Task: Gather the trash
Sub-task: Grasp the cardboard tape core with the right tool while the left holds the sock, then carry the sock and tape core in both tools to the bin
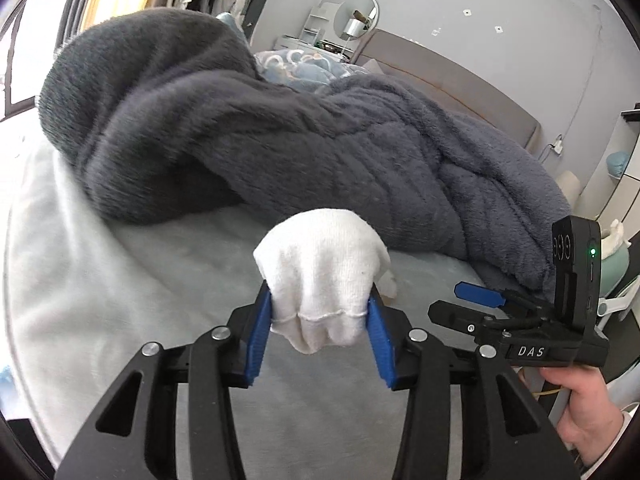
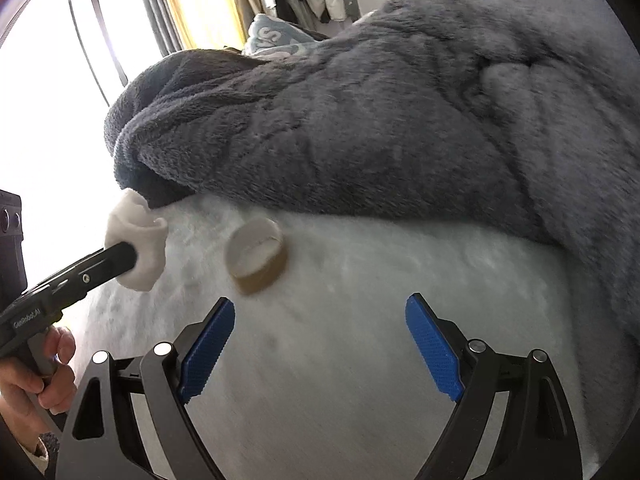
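A bunched white knitted cloth (image 1: pixel 320 268) sits between the blue pads of my left gripper (image 1: pixel 320 294), which is shut on it just above the pale bed sheet (image 1: pixel 120 280). In the right wrist view the same cloth (image 2: pixel 140 236) shows at the left gripper's tip, at the far left. A short cardboard tape ring (image 2: pixel 256 256) lies on the sheet, ahead and left of my right gripper (image 2: pixel 320 302). That gripper stands open and holds nothing. In the left wrist view it (image 1: pixel 472 306) hovers to the right of the cloth.
A thick grey fleece blanket (image 1: pixel 280 140) is heaped across the bed behind both grippers, its edge (image 2: pixel 360 184) just beyond the ring. A headboard and wall lie at the back right. A person's hand (image 1: pixel 580 412) grips the right handle.
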A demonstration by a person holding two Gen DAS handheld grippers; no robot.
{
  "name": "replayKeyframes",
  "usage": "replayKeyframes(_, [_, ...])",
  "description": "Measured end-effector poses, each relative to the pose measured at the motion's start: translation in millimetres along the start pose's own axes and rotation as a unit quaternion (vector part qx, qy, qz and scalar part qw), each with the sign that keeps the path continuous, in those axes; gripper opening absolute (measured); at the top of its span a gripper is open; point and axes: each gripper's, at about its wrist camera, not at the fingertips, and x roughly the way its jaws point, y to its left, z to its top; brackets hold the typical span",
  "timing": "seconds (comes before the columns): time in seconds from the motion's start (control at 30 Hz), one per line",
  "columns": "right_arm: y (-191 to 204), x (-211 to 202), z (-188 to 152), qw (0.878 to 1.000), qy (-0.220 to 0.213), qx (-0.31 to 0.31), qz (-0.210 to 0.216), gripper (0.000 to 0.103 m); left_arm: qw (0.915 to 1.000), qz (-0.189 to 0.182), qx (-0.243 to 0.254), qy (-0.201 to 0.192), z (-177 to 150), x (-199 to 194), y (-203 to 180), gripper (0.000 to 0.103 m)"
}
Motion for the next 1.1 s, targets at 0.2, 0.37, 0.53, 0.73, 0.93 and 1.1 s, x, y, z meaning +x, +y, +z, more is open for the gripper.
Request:
replayKeyframes(0.2, [28,25,17,1.0,0.008,-0.02,0.012,0.088,0.9997,0.025,0.003,0.0,7,-8,22,0.047])
replayKeyframes(0.37, [35,45,20,0.999,0.033,-0.028,-0.018,0.074,0.9991,0.039,0.01,0.012,7,-13,37,0.047])
replayKeyframes(0.53, [35,57,27,0.999,0.04,-0.019,-0.014,0.046,0.9991,0.039,0.01,0.013,8,-24,44,0.047])
replayKeyframes(0.73, [60,44,28,0.998,0.023,-0.047,-0.026,0.042,0.9988,0.041,0.025,0.009,1,-47,41,0.047])
replayKeyframes(0.93, [80,15,20,1.0,0.005,-0.03,-0.003,0.042,0.9972,0.068,0.031,0.001,-15,-91,41,0.047])
replayKeyframes(1.1, [105,-8,8,1.0,0.001,-0.027,0.012,0.042,0.9963,0.084,0.016,-0.008,-35,-129,44,0.047])
